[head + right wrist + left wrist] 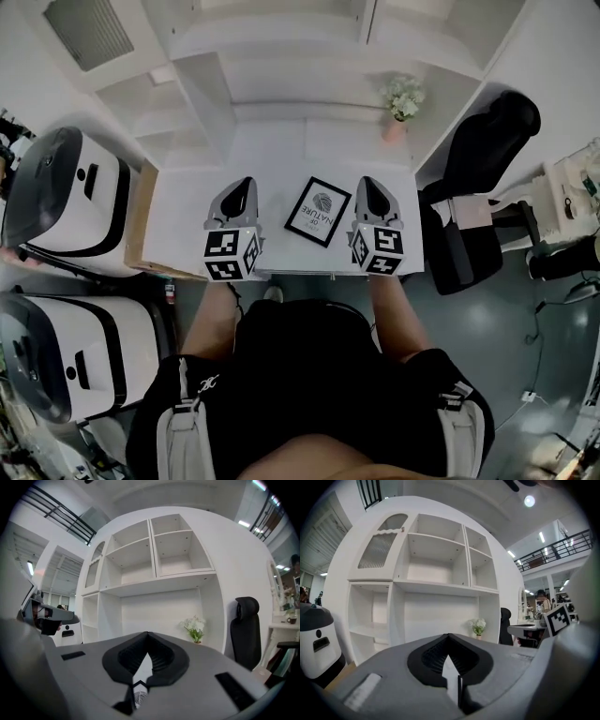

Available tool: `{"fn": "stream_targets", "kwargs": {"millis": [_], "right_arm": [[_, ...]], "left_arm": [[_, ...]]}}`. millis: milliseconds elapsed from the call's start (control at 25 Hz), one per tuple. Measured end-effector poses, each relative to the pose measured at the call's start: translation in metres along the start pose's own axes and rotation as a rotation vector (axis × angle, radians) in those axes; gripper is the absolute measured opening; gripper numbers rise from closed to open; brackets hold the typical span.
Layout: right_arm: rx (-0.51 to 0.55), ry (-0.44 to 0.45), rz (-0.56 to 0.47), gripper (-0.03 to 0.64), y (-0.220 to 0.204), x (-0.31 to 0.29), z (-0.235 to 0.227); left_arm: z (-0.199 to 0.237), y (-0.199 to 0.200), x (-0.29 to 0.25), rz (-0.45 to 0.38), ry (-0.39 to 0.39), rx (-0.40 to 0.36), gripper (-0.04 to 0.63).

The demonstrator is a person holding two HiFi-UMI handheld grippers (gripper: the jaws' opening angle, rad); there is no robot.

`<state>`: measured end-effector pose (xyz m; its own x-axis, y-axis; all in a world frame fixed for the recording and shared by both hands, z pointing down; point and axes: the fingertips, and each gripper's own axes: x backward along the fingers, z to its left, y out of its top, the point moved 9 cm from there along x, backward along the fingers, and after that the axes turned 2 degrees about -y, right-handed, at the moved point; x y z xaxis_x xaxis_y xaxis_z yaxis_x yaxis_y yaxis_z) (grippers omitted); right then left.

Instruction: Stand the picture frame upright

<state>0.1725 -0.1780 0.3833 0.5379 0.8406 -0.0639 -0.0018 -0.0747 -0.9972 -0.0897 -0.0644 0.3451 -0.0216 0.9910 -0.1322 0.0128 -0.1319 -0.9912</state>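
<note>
A black picture frame (318,211) with a white print lies flat on the white desk (187,216), between my two grippers. My left gripper (242,186) hovers just left of it, jaws shut and empty. To the frame's right my right gripper (368,185) is also shut with nothing in it. In the left gripper view the left gripper's (449,637) jaws meet in a closed point aimed at the shelves. The right gripper view shows the right gripper (147,634) closed the same way, with a sliver of the frame's print (138,698) showing below the jaws.
A white shelf unit (281,56) stands behind the desk, with a small vase of white flowers (401,101) at the back right. A black office chair (478,178) is to the right. Two white and black machines (66,197) stand at the left.
</note>
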Motion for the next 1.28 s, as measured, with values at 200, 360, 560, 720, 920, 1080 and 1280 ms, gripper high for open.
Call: {"fn": "stream_targets", "kwargs": {"millis": [200, 360, 560, 720, 920, 1080, 1280], "right_arm": [[-0.020, -0.126, 0.021, 0.000, -0.007, -0.002, 0.001], [-0.047, -0.232, 0.046, 0.000, -0.018, 0.006, -0.002], [-0.069, -0.339, 0.068, 0.000, -0.027, 0.016, -0.003], [-0.091, -0.383, 0.094, 0.000, -0.037, 0.022, 0.000], [-0.181, -0.333, 0.156, 0.092, -0.055, 0.016, 0.005], [-0.245, -0.320, 0.204, 0.150, -0.068, 0.013, 0.005], [-0.288, -0.352, 0.243, 0.155, -0.085, 0.011, 0.005]], "left_arm": [[0.028, 0.001, -0.029, 0.013, -0.086, -0.033, 0.014], [0.044, -0.009, -0.049, 0.046, -0.153, -0.027, 0.014], [0.058, -0.020, -0.067, 0.095, -0.232, -0.006, 0.014], [0.064, -0.028, -0.074, 0.129, -0.298, -0.011, 0.014], [0.072, -0.041, -0.086, 0.190, -0.431, 0.047, 0.094], [0.075, -0.052, -0.096, 0.256, -0.526, 0.071, 0.259], [0.084, -0.070, -0.106, 0.324, -0.546, 0.081, 0.259]]}}
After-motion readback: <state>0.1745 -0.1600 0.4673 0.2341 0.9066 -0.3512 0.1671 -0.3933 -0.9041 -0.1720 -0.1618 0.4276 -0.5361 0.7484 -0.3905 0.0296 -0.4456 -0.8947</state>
